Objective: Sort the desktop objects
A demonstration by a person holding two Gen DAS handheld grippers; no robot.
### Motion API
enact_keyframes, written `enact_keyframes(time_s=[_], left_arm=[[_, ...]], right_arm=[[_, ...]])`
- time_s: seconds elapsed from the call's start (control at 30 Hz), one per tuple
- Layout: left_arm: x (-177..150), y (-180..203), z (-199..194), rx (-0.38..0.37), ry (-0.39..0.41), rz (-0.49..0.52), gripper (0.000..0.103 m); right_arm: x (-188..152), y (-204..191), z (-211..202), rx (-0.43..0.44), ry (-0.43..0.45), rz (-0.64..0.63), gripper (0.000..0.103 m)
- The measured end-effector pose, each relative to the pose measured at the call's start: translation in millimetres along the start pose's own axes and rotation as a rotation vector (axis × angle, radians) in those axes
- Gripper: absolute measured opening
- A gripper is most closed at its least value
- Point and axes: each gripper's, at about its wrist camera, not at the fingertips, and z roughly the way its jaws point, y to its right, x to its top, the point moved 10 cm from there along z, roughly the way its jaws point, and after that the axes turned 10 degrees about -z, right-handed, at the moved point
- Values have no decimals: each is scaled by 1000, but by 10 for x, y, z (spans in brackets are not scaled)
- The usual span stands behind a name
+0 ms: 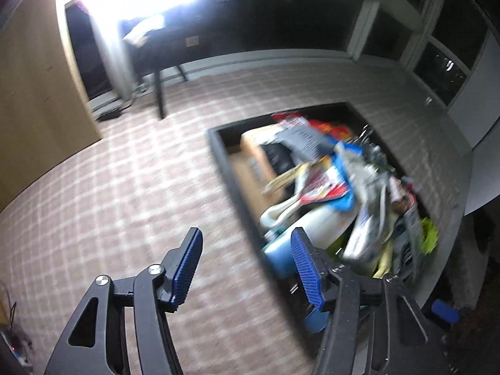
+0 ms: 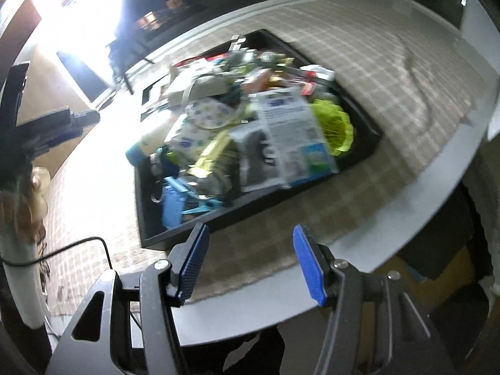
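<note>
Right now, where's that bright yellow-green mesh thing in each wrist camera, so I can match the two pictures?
Left wrist view: the yellow-green mesh thing sits at the right edge of the pile, lower right of the picture.
Right wrist view: it lies right of center, beside the printed white-and-blue package.
Shared landmark: the black tray on the checked tablecloth.

A checkered tablecloth (image 1: 125,187) covered the grey table (image 2: 422,193) beyond the fingers, a thin black cable (image 2: 78,245) lay on the cloth to the left of them, and dark windows (image 1: 281,15) stood far ahead.
</note>
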Motion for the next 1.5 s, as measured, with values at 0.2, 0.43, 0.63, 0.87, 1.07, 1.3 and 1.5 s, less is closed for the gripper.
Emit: enact_keyframes(time_s=[0.2,0.43,0.63,0.87,1.07,1.3,1.5], left_arm=[[-382,-470,-233,41,24,-38,68],[-661,-1039,-467,86,40,-92,69],[-812,-1561,-575,133,50,-144,73],[-979,-2085,-661,166,55,-217,75],[-1080,-2506,-634,187,48,-278,76],[-1199,-2871,-475,211,21,-324,76],[-1211,-3037,-348,209,12,-345,76]], right_arm=[[42,-458,152,16,-29,-80,59],[78,-1092,382,37,-66,-168,64],[107,-1712,581,68,-86,-242,64],[162,-2369,696,93,-65,-332,64],[223,-2870,838,123,-50,-366,64],[217,-3244,1020,117,-25,-416,64],[186,-3352,1190,106,-36,-424,64]])
